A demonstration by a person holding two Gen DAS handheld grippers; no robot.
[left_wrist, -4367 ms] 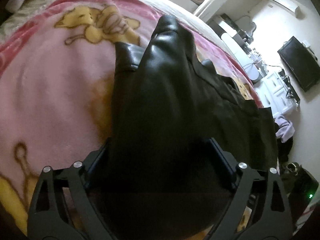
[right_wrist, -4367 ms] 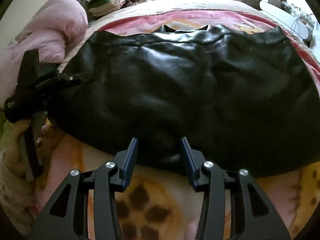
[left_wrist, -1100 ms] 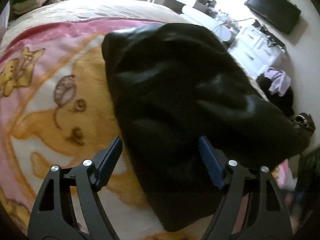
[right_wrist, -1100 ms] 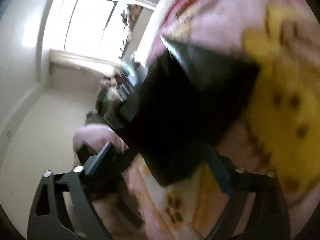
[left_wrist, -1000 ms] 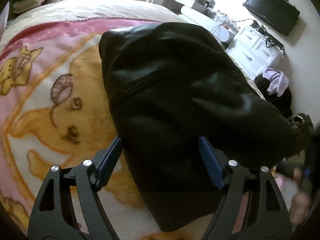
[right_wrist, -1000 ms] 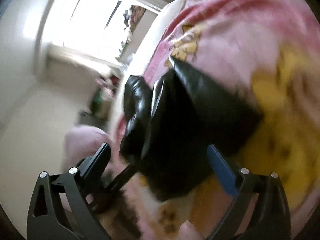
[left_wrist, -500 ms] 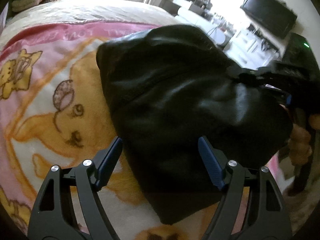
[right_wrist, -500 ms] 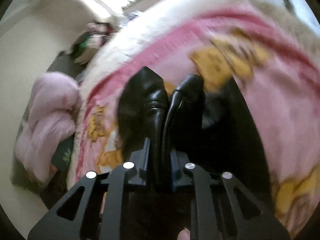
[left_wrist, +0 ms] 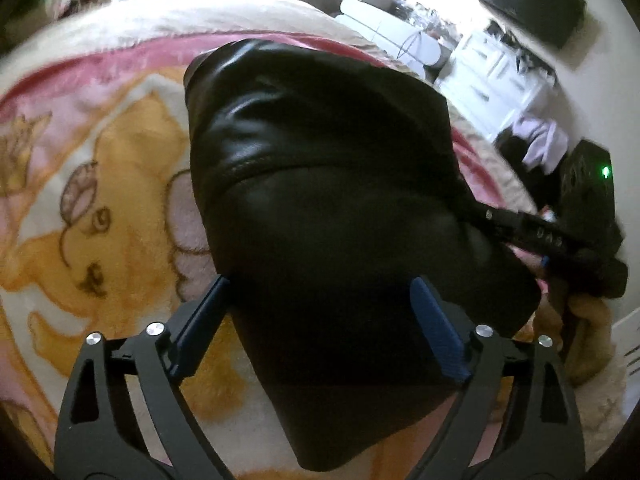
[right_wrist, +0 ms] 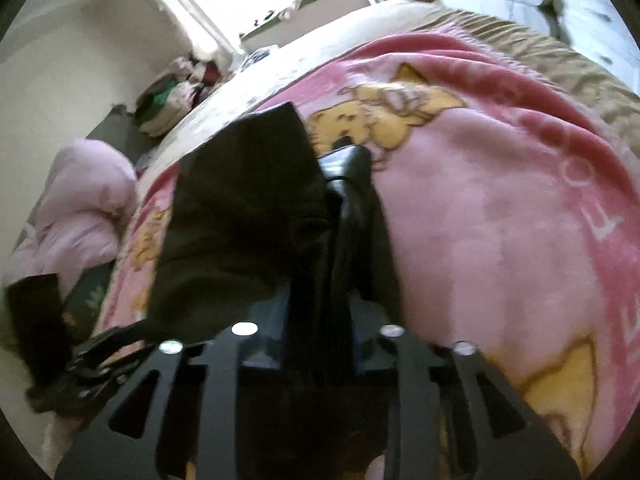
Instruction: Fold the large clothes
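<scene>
A big bed (left_wrist: 120,40) is being covered by a pink and yellow blanket (left_wrist: 100,184) with cartoon pictures, and the black jacket (left_wrist: 328,208) is being laid on top of it. The jacket looks already folded into a thick bundle, so much of the folding seems to be done; one more fold or some tidying may be left, though that is only a guess. The jacket is shiny like leather, with a stitched seam across it, and it is bunched and puffy, not flat. One end of it is being pinched by the right gripper (right_wrist: 320,344), whose jaws are closed tight on a gathered edge, with a dull, cloth-like flap sticking up behind. The left gripper (left_wrist: 320,328) is being held just over the near end of the bundle, with its jaws spread wide on either side and nothing being squeezed. In the left view, the right gripper is seen at the far side of the bundle, touching it.
</scene>
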